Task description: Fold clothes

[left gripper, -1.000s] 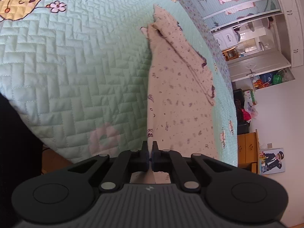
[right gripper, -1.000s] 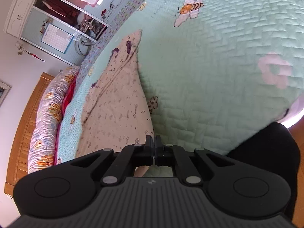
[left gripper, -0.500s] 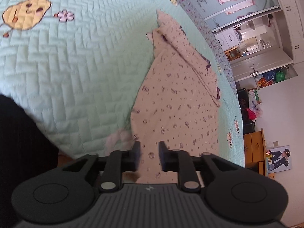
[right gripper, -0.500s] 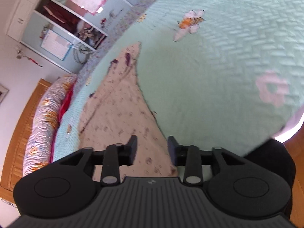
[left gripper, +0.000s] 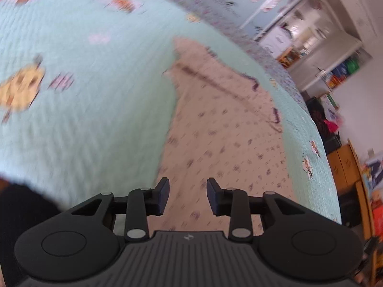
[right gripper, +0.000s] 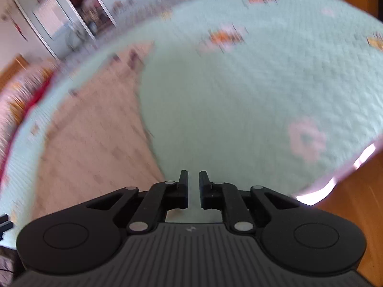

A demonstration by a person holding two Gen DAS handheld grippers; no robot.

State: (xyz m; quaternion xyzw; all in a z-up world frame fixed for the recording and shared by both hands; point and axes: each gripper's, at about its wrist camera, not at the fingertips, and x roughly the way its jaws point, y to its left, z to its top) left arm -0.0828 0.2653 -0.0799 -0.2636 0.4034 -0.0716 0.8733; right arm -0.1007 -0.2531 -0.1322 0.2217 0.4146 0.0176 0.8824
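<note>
Where the garment (left gripper: pixel 222 129) lay, it was flat on the pale green quilt (left gripper: pixel 95 100): a cream piece with a small dark print, running from the near bed edge up toward 12 o'clock in the left wrist view and narrowing at its far end. A dark-trimmed edge crossed its upper part toward 2 o'clock; it looked like a flap or sleeve laid over the body, though motion blur kept me from being sure.

Left gripper (left gripper: pixel 188 195): fingers spread wide, nothing between them, hovering above the garment's near end. Right gripper (right gripper: pixel 193 189): fingers parted by a narrow gap, also empty, over bare quilt just off the garment's right-hand edge, which sat at 9 to 10 o'clock of it.

Progress, judged only from the lay: cloth spread and smoothed, perhaps one flap folded in. The main folds seemed not yet made, since the piece was long and single-layered over most of its length. Neither tool had hold of cloth.

View differences: left wrist camera showed the garment's full length, the dark trim, shelving (left gripper: pixel 299 31) at 1 o'clock and a wooden cabinet (left gripper: pixel 344 167) at 3. Right wrist camera lost the trim in blur but showed wooden floor (right gripper: pixel 354 205) at 4 o'clock, the quilt's near edge (right gripper: pixel 332 181), and a patterned pillow (right gripper: pixel 14 100) at 9 o'clock.
</note>
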